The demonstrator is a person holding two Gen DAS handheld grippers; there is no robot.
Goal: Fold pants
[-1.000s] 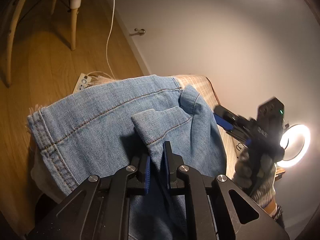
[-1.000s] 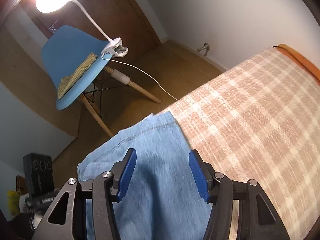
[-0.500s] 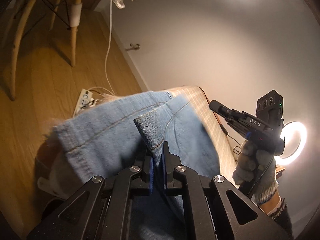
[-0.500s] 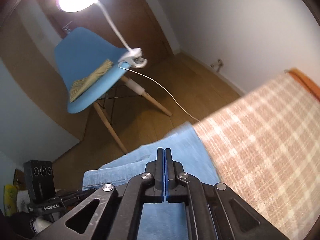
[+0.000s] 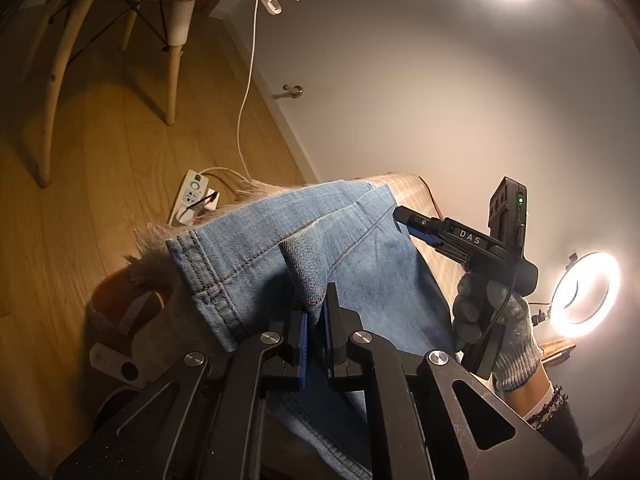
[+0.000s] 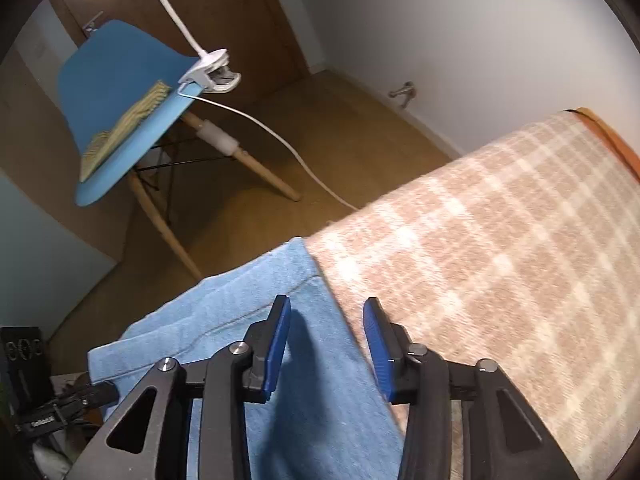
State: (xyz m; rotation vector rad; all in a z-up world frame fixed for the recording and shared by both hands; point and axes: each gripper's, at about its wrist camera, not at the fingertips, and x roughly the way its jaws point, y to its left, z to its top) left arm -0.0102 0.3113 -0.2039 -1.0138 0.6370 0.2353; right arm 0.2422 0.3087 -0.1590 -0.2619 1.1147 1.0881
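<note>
Light blue denim pants (image 5: 280, 248) lie along the edge of a surface covered with a beige plaid cloth (image 6: 500, 240). My left gripper (image 5: 314, 312) is shut on a pinched fold of the denim near the hem and holds it up. My right gripper (image 6: 326, 320) is open, its blue pads either side of the right edge of the pants (image 6: 248, 340), just above the denim. The right gripper also shows in the left wrist view (image 5: 404, 216), at the far edge of the pants, held by a gloved hand.
A blue chair (image 6: 120, 92) with wooden legs and a clip-on lamp (image 6: 210, 70) stands on the wood floor. A white cable and a power strip (image 5: 192, 196) lie on the floor. A ring light (image 5: 586, 294) glows at right. A wall is behind.
My right gripper was open a second ago, shut half a second ago, and has opened again. The left gripper still holds its denim fold; its view has tilted up toward the chair.
</note>
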